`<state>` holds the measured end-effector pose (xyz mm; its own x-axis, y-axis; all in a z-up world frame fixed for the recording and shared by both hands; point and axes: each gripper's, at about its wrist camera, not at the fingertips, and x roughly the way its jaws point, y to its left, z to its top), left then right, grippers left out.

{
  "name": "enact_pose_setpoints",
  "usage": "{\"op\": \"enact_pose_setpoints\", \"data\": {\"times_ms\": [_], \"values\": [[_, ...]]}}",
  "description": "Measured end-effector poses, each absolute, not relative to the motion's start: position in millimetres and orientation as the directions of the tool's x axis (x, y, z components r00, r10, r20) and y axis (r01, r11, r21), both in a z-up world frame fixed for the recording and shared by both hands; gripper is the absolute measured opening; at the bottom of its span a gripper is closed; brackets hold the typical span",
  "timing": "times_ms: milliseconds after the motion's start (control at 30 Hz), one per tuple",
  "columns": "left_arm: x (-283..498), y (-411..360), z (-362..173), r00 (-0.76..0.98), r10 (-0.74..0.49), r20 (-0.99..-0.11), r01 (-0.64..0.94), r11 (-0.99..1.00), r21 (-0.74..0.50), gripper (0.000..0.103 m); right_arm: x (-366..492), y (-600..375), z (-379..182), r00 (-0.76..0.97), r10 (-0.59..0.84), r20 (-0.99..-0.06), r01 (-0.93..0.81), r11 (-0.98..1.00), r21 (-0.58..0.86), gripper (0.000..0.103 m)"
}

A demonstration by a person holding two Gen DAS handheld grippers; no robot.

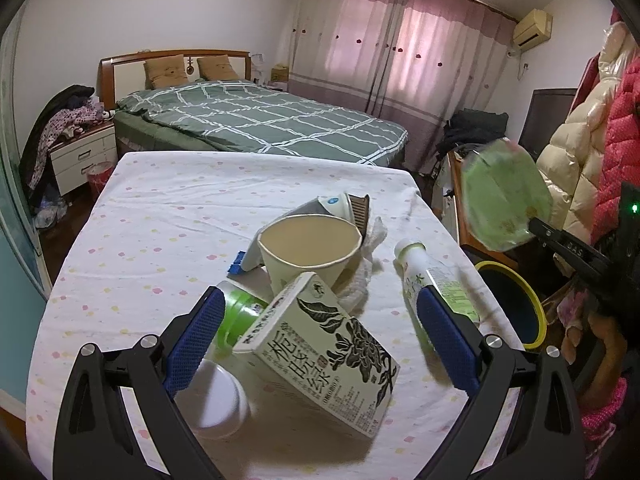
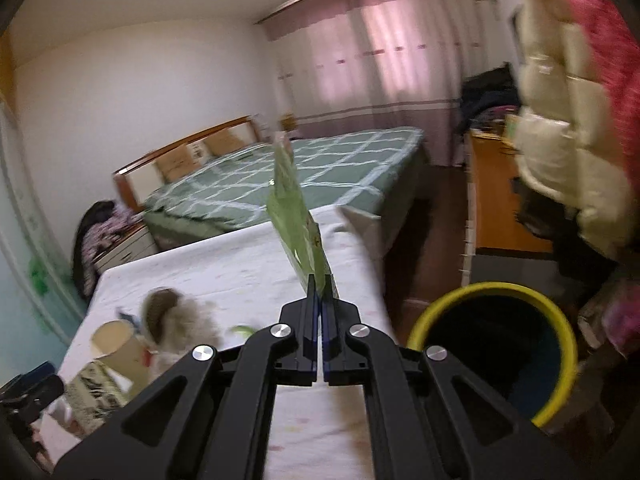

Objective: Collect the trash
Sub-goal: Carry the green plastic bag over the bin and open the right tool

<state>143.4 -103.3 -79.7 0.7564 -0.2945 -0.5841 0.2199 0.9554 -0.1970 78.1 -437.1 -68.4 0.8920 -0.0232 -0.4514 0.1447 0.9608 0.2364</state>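
Note:
My left gripper is open, its blue pads either side of a cream tea carton lying on the table. Around it lie a paper cup, a green-white can, a white lid and a small green-labelled bottle. My right gripper is shut on a green snack wrapper, held in the air beside the table's right edge; the wrapper also shows in the left wrist view. A yellow-rimmed bin stands on the floor to the right; the left wrist view shows it too.
The table has a white dotted cloth. On it also lie a crumpled white tissue and a tipped cup. A bed stands behind. A wooden desk and hanging coats are at the right.

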Motion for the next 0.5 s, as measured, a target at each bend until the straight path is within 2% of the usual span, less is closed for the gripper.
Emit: {"op": "enact_pose_setpoints", "data": {"times_ms": [167,500], "values": [[141,-113,-81,0.747,-0.304,-0.592,0.239,0.953,-0.188,0.095,64,-474,-84,0.868,-0.15,-0.473,0.289,0.928,0.236,0.001],[141,-129,-85,0.732,-0.302,-0.611,0.254,0.953,-0.167,0.095,71,-518,-128,0.782,-0.247,-0.573,0.449,0.86,0.242,0.002]]}}
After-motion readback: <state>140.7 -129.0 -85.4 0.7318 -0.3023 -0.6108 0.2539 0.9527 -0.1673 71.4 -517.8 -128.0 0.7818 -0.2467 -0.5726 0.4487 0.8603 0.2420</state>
